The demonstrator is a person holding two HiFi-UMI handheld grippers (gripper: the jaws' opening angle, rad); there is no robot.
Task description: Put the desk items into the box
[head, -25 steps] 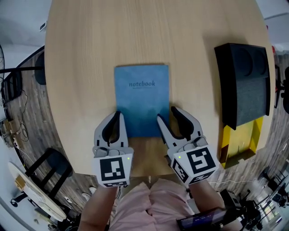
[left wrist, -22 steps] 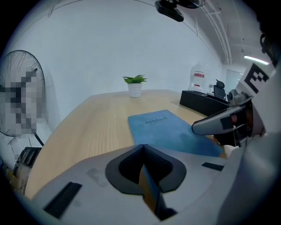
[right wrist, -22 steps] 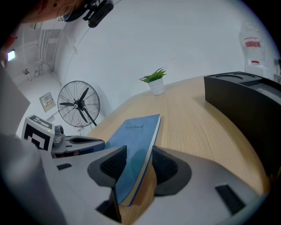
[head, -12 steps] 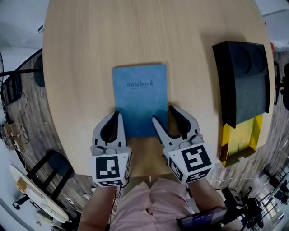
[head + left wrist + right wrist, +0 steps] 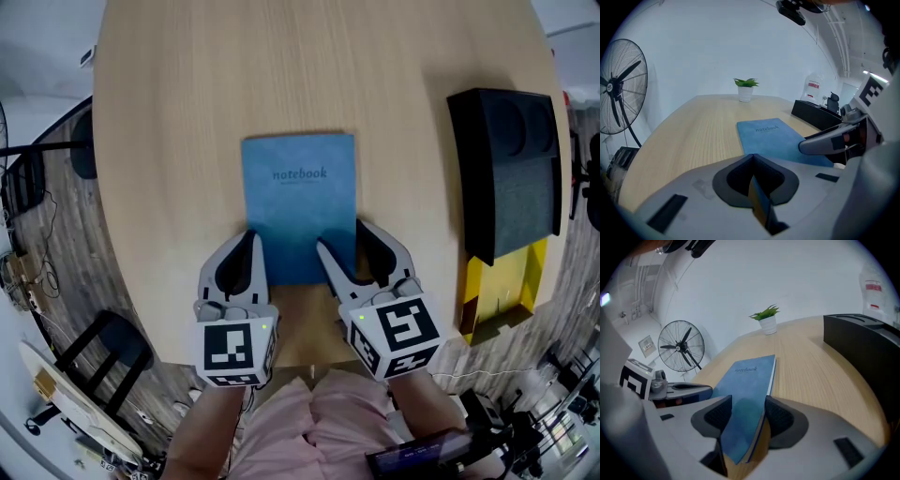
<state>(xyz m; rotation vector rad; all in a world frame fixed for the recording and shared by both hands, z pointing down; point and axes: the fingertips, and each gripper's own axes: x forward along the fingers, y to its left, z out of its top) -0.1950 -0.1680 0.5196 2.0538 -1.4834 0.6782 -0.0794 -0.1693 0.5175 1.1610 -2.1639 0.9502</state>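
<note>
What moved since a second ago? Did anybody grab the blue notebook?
Not much. The right gripper slid a little to the left, so its open jaws now reach further over the near right corner of the notebook. They have not closed on it. The left gripper stayed shut by the near left corner. The notebook and the black box stayed put.

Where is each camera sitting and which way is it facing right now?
Head view: on the person's head, steeply down onto table, notebook, left hand-held gripper, right hand-held gripper, lap.
Left gripper view: along its shut jaws across the table; the right one shows.
Right gripper view: along open jaws straddling the notebook's corner; the left one shows.
Both gripper views share notebook, plant, fan.
</note>
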